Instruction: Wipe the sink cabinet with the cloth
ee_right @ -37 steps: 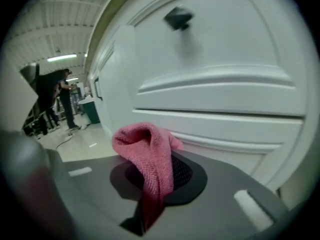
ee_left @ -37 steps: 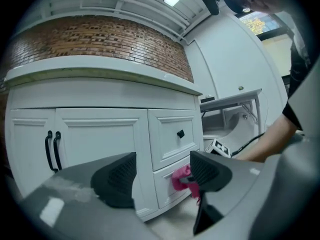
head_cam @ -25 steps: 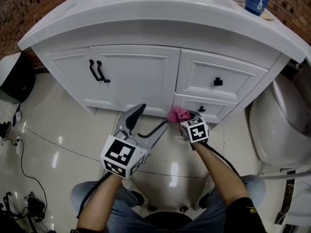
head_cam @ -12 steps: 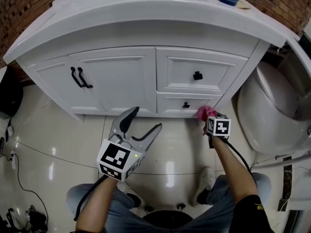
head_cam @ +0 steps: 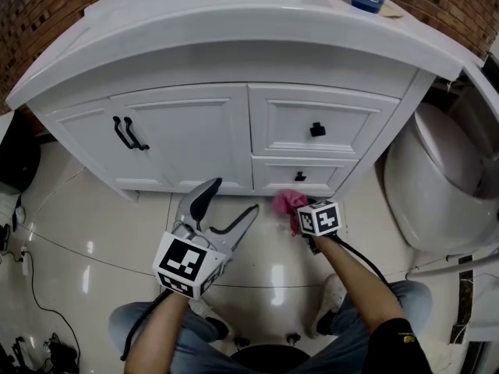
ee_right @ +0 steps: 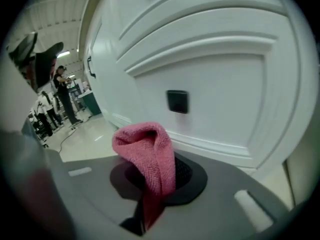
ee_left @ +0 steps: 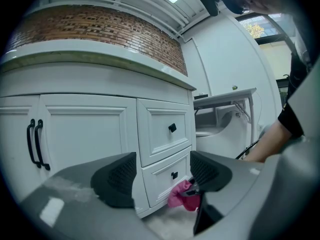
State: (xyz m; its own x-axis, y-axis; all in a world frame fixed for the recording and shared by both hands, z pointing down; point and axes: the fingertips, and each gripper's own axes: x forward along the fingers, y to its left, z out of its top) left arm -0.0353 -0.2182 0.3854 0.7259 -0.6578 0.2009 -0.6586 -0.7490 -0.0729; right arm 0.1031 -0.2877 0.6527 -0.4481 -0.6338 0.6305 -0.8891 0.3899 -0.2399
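Jaws of the right gripper (head_cam: 302, 213) clamp the cloth (head_cam: 286, 202) at centre frame, just below the cabinet's (head_cam: 195, 127) lower drawer (head_cam: 320, 173); the left gripper (head_cam: 228, 203) gapes, empty. Wiping looks underway; next, likely press the cloth onto that drawer front.

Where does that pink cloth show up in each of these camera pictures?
Head view: the pink cloth is at centre, just below the bottom drawer's black knob.
Left gripper view: low centre, under that knob.
Right gripper view: centre, pinched in the right claw.
Shared landmark: the bottom drawer's black knob sits just above the cloth in all three.
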